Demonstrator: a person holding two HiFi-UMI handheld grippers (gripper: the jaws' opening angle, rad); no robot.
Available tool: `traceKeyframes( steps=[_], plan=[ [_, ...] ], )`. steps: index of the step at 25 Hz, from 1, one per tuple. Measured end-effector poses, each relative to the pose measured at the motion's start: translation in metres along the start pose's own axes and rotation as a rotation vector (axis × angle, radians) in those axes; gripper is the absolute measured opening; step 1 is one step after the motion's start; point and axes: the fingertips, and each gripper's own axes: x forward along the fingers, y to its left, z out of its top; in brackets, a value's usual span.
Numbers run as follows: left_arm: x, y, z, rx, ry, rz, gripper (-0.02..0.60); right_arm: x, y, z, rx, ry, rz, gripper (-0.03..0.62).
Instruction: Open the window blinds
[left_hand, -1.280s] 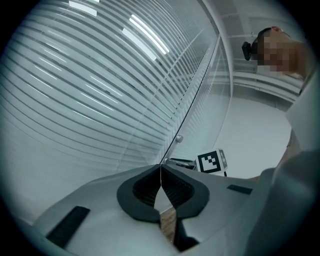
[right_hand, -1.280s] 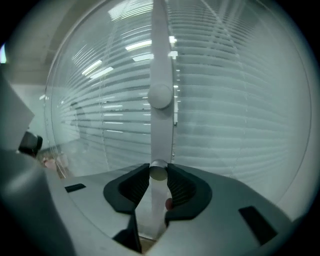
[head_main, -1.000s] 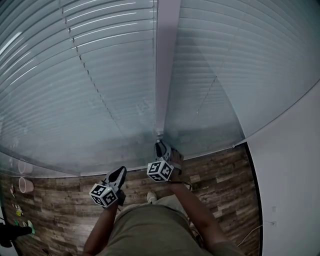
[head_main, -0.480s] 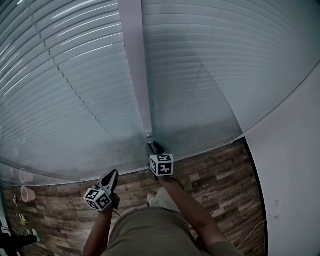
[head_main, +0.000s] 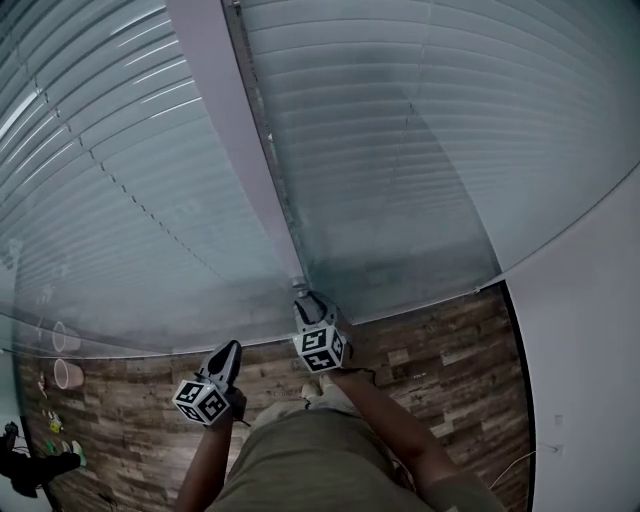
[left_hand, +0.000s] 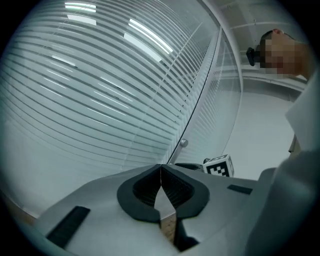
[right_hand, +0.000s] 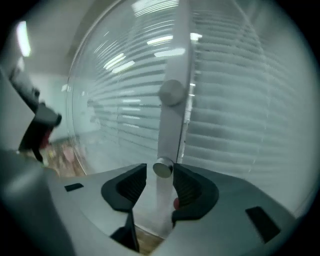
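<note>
Pale slats of the window blinds (head_main: 420, 150) lie flat and closed. They fill the wall above the wood floor (head_main: 440, 340) on both sides of a white post (head_main: 215, 120). Their thin wand (right_hand: 162, 168) hangs beside that post, its round tip between the jaws of the right gripper (right_hand: 160, 170). Those jaws are opening, with a gap showing on one side of the tip. The left gripper (left_hand: 161, 167), nearer the person, has its jaws together on nothing.

Ahead of the left gripper (head_main: 230, 349), closed pale slatted blinds (head_main: 430, 150) and a white vertical post (head_main: 238, 130) block passage; below it, air is free.
</note>
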Motion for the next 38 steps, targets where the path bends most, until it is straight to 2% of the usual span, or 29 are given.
traceKeyframes(
  steps=[1,4,6,10,12,13,14,15,16,19,20,21,22,23,25,27,28,29,31,33,35,36,37,38],
  plan=[
    [0.000,-0.002,0.000,0.002,-0.004,0.007,0.015,-0.002,-0.001,-0.001,0.133,-0.022,0.061,0.165],
    [-0.004,-0.002,-0.001,-0.020,-0.033,0.042,0.015,-0.005,-0.009,-0.010,0.506,-0.041,0.202,0.173],
    [-0.011,-0.003,-0.002,-0.046,-0.052,0.065,0.015,-0.003,-0.012,-0.013,0.697,-0.031,0.260,0.173],
    [-0.024,-0.004,-0.006,-0.066,-0.083,0.105,0.015,0.003,-0.018,-0.010,0.955,-0.052,0.328,0.170],
    [-0.028,0.001,-0.010,-0.088,-0.097,0.126,0.015,0.006,-0.025,-0.010,1.050,-0.057,0.336,0.128],
    [-0.031,0.005,-0.012,-0.095,-0.101,0.132,0.015,0.007,-0.026,-0.011,1.063,-0.050,0.334,0.127],
    [-0.033,0.009,-0.014,-0.099,-0.102,0.137,0.015,0.007,-0.025,-0.012,1.023,-0.034,0.321,0.123],
    [-0.035,0.012,-0.015,-0.102,-0.099,0.142,0.015,0.006,-0.022,-0.013,0.909,-0.010,0.286,0.121],
    [-0.034,0.016,-0.016,-0.103,-0.093,0.143,0.015,0.005,-0.019,-0.011,0.714,0.019,0.227,0.118],
    [-0.026,0.022,-0.014,-0.085,-0.070,0.123,0.015,0.001,-0.008,-0.005,-0.050,0.088,-0.011,0.107],
    [-0.022,0.021,-0.012,-0.071,-0.062,0.111,0.015,0.001,-0.006,-0.007,-0.231,0.096,-0.071,0.096],
    [-0.018,0.020,-0.009,-0.056,-0.054,0.098,0.015,0.001,-0.006,-0.009,-0.325,0.093,-0.103,0.068],
    [-0.013,0.020,-0.006,-0.043,-0.046,0.084,0.015,0.001,-0.007,-0.010,-0.328,0.083,-0.100,0.067],
    [-0.009,0.019,-0.003,-0.036,-0.039,0.071,0.015,0.002,-0.009,-0.010,-0.256,0.074,-0.070,0.069],
    [-0.003,0.017,0.002,-0.031,-0.026,0.051,0.015,0.002,-0.012,-0.012,0.037,0.055,0.034,0.079],
    [0.000,0.015,0.004,-0.024,-0.017,0.037,0.015,0.003,-0.017,-0.017,0.407,0.027,0.143,0.214],
    [0.001,0.014,0.005,-0.020,-0.014,0.033,0.015,0.003,-0.019,-0.019,0.557,0.017,0.181,0.218],
    [0.002,0.015,0.005,-0.017,-0.009,0.030,0.015,0.003,-0.021,-0.020,0.667,0.007,0.207,0.216],
    [0.003,0.017,0.004,-0.016,0.001,0.030,0.015,0.006,-0.020,-0.019,0.805,-0.009,0.249,0.216],
    [0.003,0.017,0.003,-0.015,0.003,0.031,0.015,0.008,-0.017,-0.018,0.891,-0.018,0.282,0.202],
    [0.003,0.017,0.004,-0.014,-0.002,0.035,0.015,0.008,-0.015,-0.017,0.914,-0.018,0.285,0.129],
    [0.003,0.017,0.005,-0.014,-0.006,0.037,0.015,0.008,-0.015,-0.016,0.877,-0.005,0.268,0.129],
    [0.003,0.017,0.005,-0.015,-0.010,0.040,0.015,0.008,-0.015,-0.016,0.784,0.024,0.234,0.127],
    [0.003,0.017,0.005,-0.017,-0.014,0.043,0.015,0.008,-0.014,-0.015,0.632,0.067,0.185,0.126]
  ],
)
